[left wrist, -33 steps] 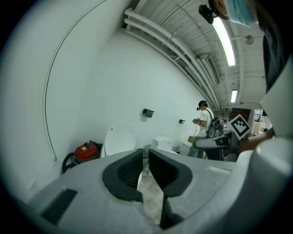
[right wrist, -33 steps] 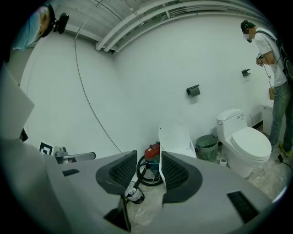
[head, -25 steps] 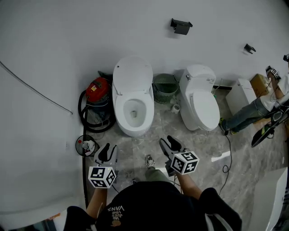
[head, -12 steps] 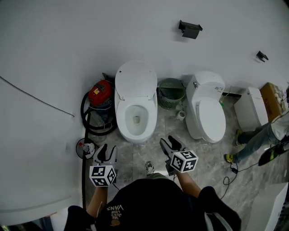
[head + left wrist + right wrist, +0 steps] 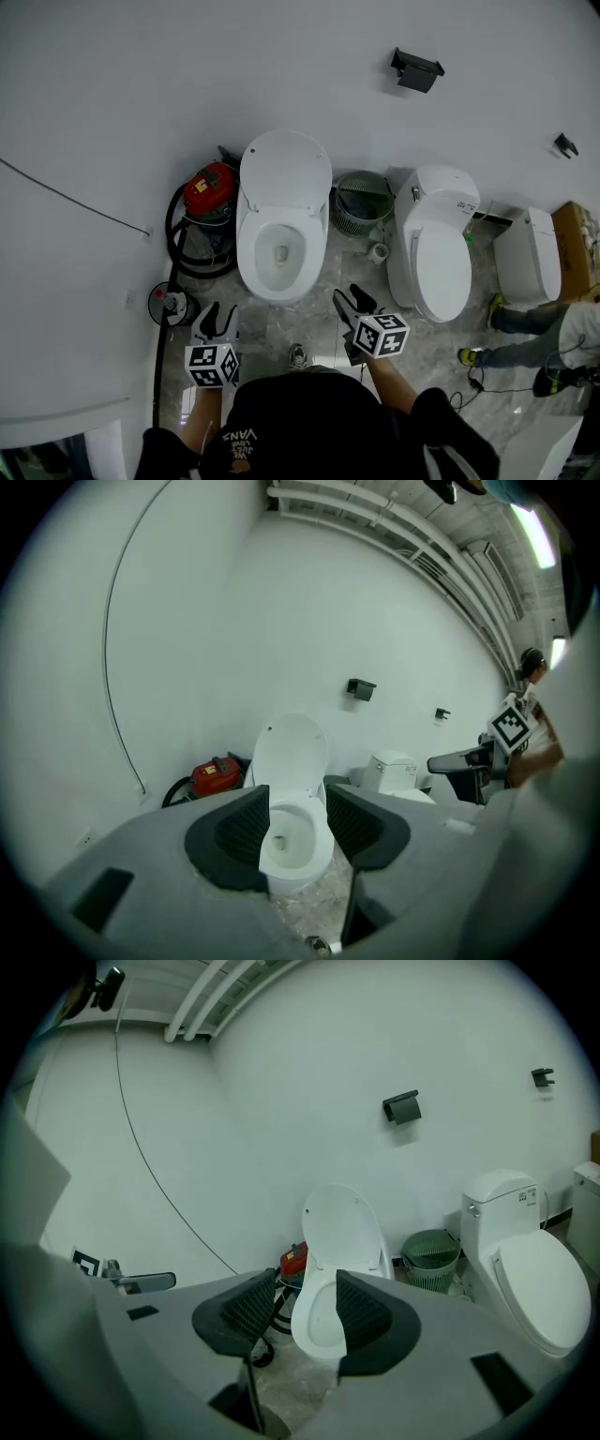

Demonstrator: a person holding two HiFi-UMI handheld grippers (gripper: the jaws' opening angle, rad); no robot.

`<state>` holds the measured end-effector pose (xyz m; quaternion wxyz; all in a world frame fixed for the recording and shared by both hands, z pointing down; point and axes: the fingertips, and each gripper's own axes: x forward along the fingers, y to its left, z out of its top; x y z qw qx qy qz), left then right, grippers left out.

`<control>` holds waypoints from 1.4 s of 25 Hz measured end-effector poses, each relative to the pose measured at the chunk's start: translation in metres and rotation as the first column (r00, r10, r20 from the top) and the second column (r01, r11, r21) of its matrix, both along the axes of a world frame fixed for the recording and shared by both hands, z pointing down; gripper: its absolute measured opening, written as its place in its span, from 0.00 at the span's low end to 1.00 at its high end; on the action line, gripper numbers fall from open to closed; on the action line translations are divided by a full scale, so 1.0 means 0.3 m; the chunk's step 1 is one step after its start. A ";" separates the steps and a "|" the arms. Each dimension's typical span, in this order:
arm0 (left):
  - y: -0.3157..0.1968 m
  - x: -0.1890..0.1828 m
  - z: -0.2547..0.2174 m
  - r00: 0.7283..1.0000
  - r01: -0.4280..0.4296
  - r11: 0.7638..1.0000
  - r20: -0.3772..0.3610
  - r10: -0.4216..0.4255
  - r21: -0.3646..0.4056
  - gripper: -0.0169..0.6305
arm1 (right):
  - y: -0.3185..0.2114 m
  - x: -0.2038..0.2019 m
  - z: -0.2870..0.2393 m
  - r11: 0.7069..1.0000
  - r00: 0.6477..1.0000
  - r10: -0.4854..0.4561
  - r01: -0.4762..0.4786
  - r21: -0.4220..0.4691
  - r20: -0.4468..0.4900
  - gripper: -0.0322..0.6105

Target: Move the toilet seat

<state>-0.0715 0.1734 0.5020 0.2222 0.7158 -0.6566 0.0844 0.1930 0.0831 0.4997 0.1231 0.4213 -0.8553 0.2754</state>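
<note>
Since a second ago: both toilets sit lower and more to the right in the head view. The bystander's legs (image 5: 530, 349), then stretched out beside the shut toilet, are now farther out on the floor near its right edge. Both grippers are low by the wearer's body, about where they were.

Count:
- Two toilets against the wall edge of the floor: the left toilet (image 5: 279, 253) is open and the right toilet (image 5: 433, 258) has its lid down.
- One more white unit (image 5: 530, 255) farther right; I cannot tell what it is.
- One red vacuum (image 5: 208, 190), one green basket (image 5: 364, 202) between the toilets, and two dark wall brackets (image 5: 417, 69).
- Two grippers.

The toilet seat (image 5: 286, 171) belongs to the left toilet. It is a plain glossy white oval, raised and leaning back at the wall, with the bowl bare below. I cannot tell whether the ring is up with it.

The left hand-held gripper (image 5: 220, 319) has its jaws apart with nothing between them. The right hand-held gripper (image 5: 352, 302) is the same, parted and empty. Both are well short of the bowl.
</note>
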 end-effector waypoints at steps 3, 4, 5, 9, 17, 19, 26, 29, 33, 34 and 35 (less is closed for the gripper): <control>-0.013 -0.018 0.043 1.000 0.024 0.999 0.006 -0.024 -0.045 0.31 | -0.040 -0.001 0.035 1.000 1.000 -0.008 0.008 -0.024 -0.010 0.34; -0.018 -0.028 0.057 1.000 0.029 0.998 0.011 -0.029 -0.063 0.31 | -0.051 -0.004 0.047 0.999 1.000 -0.008 0.007 -0.033 -0.012 0.35; -0.026 -0.038 0.071 0.999 0.033 0.996 0.015 -0.032 -0.080 0.31 | -0.063 -0.007 0.058 0.999 1.000 -0.006 0.005 -0.041 -0.014 0.35; -0.070 -0.079 0.133 0.999 0.042 0.991 0.021 -0.039 -0.129 0.31 | -0.114 -0.013 0.109 0.998 0.999 0.019 -0.021 -0.063 -0.031 0.34; -0.200 -0.182 0.259 1.000 -0.011 0.974 -0.021 0.007 -0.225 0.31 | -0.193 -0.059 0.233 0.986 0.991 0.108 -0.118 -0.122 -0.083 0.34; -0.236 -0.199 0.301 0.999 -0.034 0.967 -0.033 0.027 -0.253 0.31 | -0.215 -0.070 0.274 0.979 0.987 0.135 -0.147 -0.140 -0.091 0.34; -0.330 -0.247 0.487 0.995 -0.102 0.928 -0.043 0.093 -0.359 0.33 | -0.279 -0.120 0.433 0.952 0.972 0.204 -0.224 -0.208 -0.114 0.35; -0.355 -0.265 0.564 0.994 -0.107 0.908 -0.069 0.086 -0.405 0.34 | -0.296 -0.126 0.507 0.934 0.964 0.233 -0.258 -0.247 -0.124 0.37; -0.388 -0.281 0.664 0.989 -0.102 0.884 -0.139 0.042 -0.457 0.44 | -0.324 -0.121 0.600 0.910 0.954 0.268 -0.298 -0.289 -0.138 0.41; -0.395 -0.283 0.687 0.988 -0.101 0.877 -0.154 0.031 -0.470 0.45 | -0.327 -0.118 0.624 0.904 0.952 0.272 -0.303 -0.302 -0.144 0.42; -0.402 -0.285 0.708 0.986 -0.101 0.869 -0.168 0.021 -0.484 0.47 | -0.328 -0.116 0.649 0.898 0.950 0.274 -0.309 -0.315 -0.151 0.43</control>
